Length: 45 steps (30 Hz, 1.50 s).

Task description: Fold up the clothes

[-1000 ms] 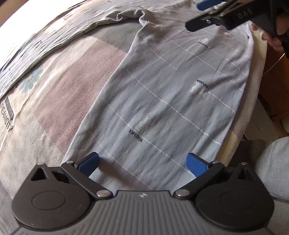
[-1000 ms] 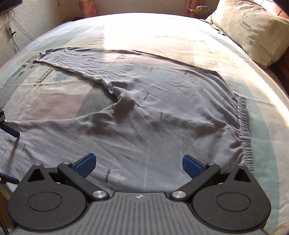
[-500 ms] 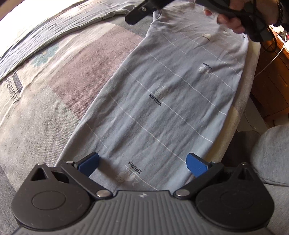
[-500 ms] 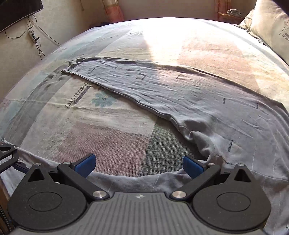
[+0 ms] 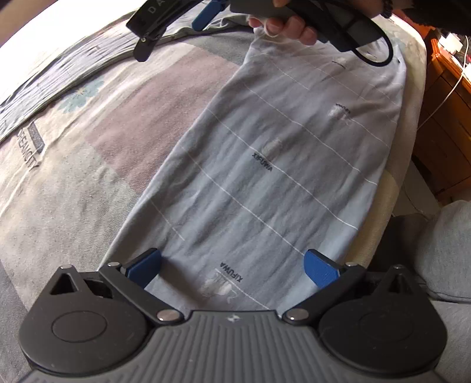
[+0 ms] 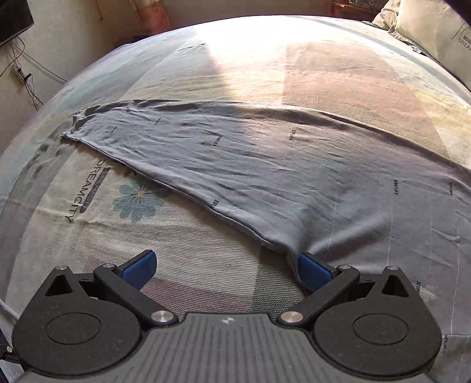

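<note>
Grey-blue trousers (image 6: pixel 265 176) with thin white lines and small XIFUWA prints lie spread on the bed (image 6: pixel 206 59). One leg (image 5: pixel 279 176) runs along the near bed edge, the other angles across the patterned bedsheet (image 5: pixel 88 147); the two meet at the crotch, just at the right gripper's tips.

Left gripper (image 5: pixel 232 262): released, jaws wide apart, hovering over the hem end of the near leg, nothing between the blue pads (image 5: pixel 321 269). Right gripper (image 6: pixel 226 266): also spread wide, empty; its right pad touches or sits just against the crotch seam, the left pad is over bare sheet. The person's hand (image 5: pixel 282 26) grips the right tool's handle at the top of the left wrist view.

Step in hand, as I judge it: getting a grip on the near leg to fold it onto the far one. To do it well: pinch both fabric layers at hem and at crotch, lift together, keep the leg taut so it lands flat, line up the seams. Risk: catching the sheet with the cloth, or only the top layer.

Containers: none in view. Pillow (image 6: pixel 435 32) at the far right corner of the bed.
</note>
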Motion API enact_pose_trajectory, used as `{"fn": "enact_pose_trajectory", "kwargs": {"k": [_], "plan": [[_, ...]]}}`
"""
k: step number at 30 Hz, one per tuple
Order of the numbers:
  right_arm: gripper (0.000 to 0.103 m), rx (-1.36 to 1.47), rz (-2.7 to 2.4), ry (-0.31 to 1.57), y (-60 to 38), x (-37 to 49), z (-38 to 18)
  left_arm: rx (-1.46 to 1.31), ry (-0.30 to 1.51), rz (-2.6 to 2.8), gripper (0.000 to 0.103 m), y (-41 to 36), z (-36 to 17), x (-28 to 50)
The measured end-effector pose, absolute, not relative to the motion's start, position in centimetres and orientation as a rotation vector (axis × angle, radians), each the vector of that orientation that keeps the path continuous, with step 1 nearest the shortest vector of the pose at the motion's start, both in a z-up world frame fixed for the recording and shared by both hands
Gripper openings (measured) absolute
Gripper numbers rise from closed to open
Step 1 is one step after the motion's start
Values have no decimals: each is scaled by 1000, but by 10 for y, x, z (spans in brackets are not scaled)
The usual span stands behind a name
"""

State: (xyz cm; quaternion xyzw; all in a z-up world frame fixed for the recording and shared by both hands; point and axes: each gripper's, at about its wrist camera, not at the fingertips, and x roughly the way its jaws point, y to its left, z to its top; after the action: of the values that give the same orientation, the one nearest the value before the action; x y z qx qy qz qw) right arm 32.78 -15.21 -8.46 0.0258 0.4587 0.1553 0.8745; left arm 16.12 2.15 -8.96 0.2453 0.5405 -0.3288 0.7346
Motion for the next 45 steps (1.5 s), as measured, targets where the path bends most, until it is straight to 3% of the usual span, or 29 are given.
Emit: {"fn": "enact_pose_trajectory", "kwargs": {"k": [10, 13, 21, 29, 45], "plan": [[103, 77, 252, 914, -179, 354, -72, 488, 1098, -556, 102, 72, -56, 258], [103, 94, 292, 1063, -173, 367, -95, 446, 1008, -564, 102, 70, -46, 307], [103, -12, 258, 943, -179, 327, -59, 346, 879, -594, 102, 19, -60, 416], [103, 15, 202, 912, -190, 327, -51, 304, 983, -519, 103, 5, -119, 431], [103, -21, 138, 1083, -178, 354, -92, 271, 1081, -509, 102, 17, -115, 445]]}}
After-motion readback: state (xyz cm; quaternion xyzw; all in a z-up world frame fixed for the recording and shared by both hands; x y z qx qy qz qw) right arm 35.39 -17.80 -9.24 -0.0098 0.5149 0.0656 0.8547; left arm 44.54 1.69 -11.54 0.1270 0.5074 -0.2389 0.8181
